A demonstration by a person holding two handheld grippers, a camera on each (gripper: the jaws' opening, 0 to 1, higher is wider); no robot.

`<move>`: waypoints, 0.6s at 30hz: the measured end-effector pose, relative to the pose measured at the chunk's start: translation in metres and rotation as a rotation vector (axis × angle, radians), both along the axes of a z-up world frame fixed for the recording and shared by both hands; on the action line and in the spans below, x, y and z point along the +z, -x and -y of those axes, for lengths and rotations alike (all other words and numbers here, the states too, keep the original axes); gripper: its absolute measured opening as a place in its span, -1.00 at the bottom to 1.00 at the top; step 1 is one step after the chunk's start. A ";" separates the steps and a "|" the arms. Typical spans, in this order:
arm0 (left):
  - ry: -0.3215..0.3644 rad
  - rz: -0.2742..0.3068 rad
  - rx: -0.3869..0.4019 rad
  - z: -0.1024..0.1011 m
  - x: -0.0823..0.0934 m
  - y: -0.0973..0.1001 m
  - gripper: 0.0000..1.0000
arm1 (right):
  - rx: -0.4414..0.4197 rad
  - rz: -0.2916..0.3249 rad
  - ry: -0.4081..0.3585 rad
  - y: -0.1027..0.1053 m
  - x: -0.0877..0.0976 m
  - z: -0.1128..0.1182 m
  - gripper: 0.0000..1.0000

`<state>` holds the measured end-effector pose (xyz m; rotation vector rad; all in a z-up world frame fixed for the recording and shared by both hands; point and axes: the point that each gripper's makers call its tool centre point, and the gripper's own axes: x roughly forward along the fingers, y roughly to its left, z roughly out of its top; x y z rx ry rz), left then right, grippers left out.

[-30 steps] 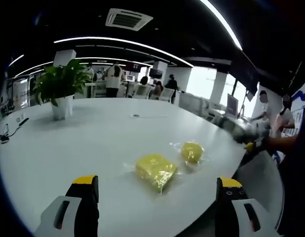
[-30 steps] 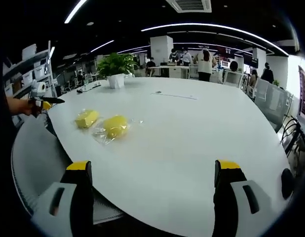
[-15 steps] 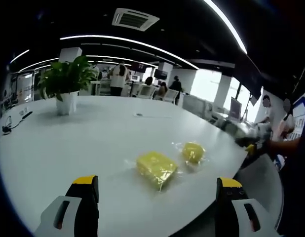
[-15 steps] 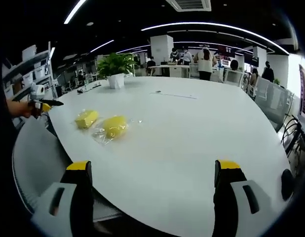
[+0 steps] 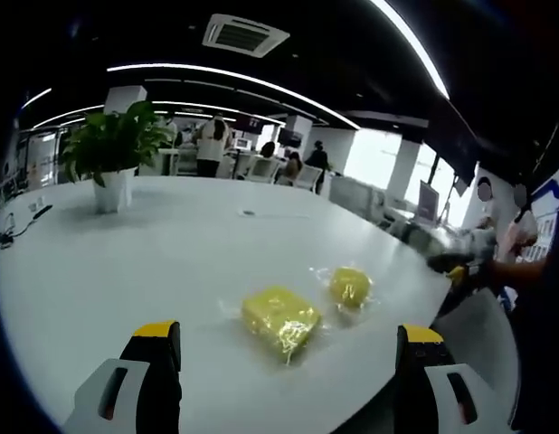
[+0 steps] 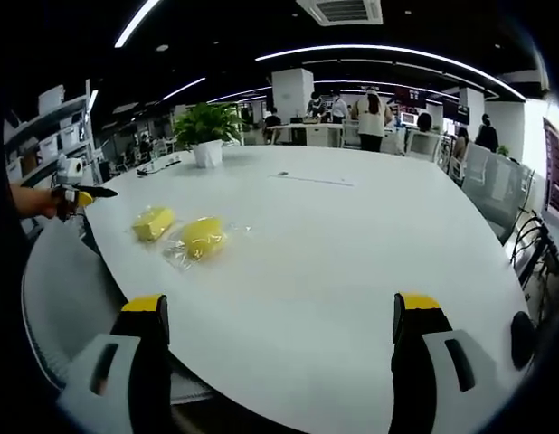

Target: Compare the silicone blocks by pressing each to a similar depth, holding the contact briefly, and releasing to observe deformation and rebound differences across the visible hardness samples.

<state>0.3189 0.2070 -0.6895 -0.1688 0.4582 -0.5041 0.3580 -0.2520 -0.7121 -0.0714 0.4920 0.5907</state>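
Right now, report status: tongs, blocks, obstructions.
Left tongs open, short of blocks. Right tongs open, off to the side. Two yellow blocks, rectangular and rounded, in clear wrap on white table, untouched. Nothing in the way.

Dim ceiling with bright curved light strips [image 5: 234,80], daylight blown out at windows [image 5: 374,154], pale tabletop [image 6: 334,244] evenly lit with faint sheen, strong fisheye bending at edges, soft distant background, slight overall blur
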 end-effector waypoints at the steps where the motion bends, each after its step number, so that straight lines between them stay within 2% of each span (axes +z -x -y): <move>1: -0.004 -0.002 -0.001 0.000 0.000 0.000 1.00 | -0.001 -0.002 -0.001 0.000 0.000 0.000 0.93; 13: -0.006 -0.002 0.027 -0.011 0.004 0.003 1.00 | -0.005 -0.002 -0.018 0.003 -0.002 -0.001 0.93; 18: 0.021 0.002 0.056 -0.010 0.009 0.005 1.00 | 0.003 -0.015 -0.019 0.007 -0.004 -0.005 0.93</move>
